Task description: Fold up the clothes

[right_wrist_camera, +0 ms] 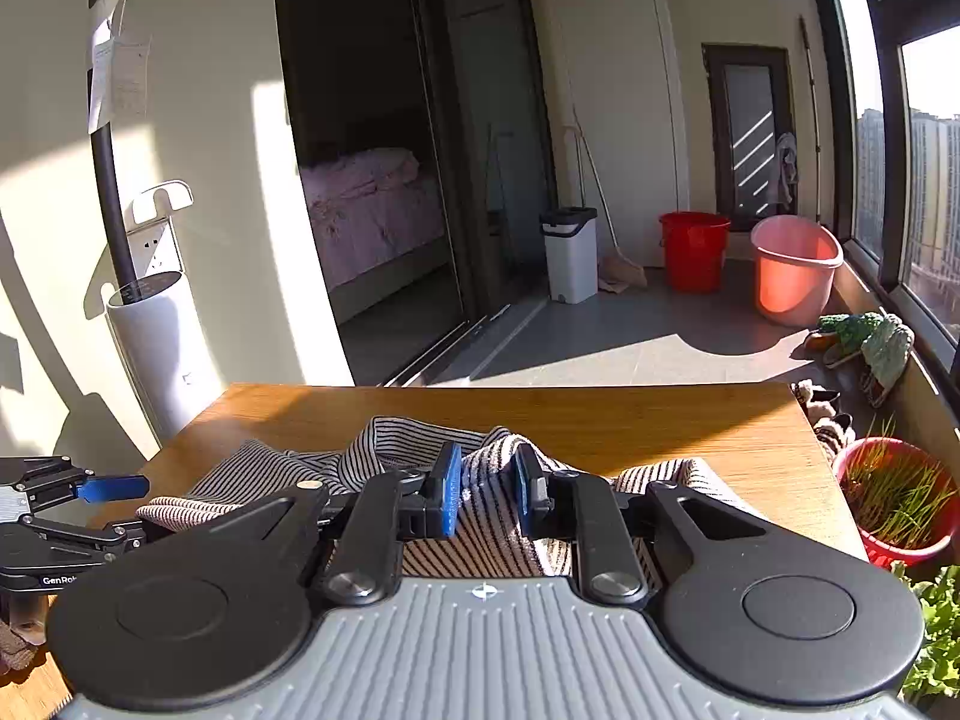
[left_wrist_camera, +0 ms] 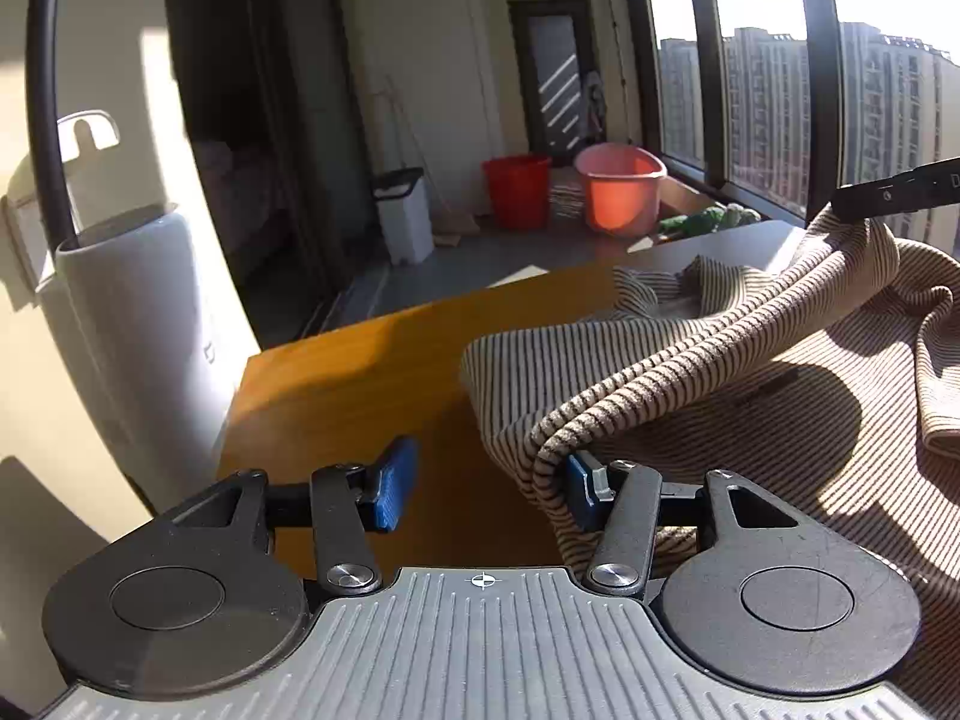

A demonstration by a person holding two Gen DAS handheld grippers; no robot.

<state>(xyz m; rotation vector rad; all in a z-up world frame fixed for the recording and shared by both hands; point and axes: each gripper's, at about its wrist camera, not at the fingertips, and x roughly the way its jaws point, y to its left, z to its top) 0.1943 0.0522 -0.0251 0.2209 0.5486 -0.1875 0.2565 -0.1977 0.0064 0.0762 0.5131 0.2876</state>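
Striped knit clothing point(left_wrist_camera: 750, 372) lies heaped on the wooden table point(left_wrist_camera: 360, 384), filling the right half of the left wrist view and the lower middle of the right wrist view. In the left wrist view, a rolled edge of the fabric drapes over the right blue pad point(left_wrist_camera: 579, 489) of the left gripper point(left_wrist_camera: 486, 483); its fingers are spread wide, the other pad clear of the cloth over bare wood, so nothing is pinched. At the upper right of that frame the cloth rises to a peak under a dark gripper part, though the contact itself is hard to make out. In the right wrist view, the right gripper point(right_wrist_camera: 487, 489) has its blue pads a narrow gap apart with striped fabric between them; whether they truly clamp it cannot be told. Sunlight and shadow cross the tabletop. Beyond it, a red bucket point(right_wrist_camera: 693, 249), a pink basin point(right_wrist_camera: 792, 270) and a white bin point(right_wrist_camera: 570, 252) stand on the grey floor near tall windows.
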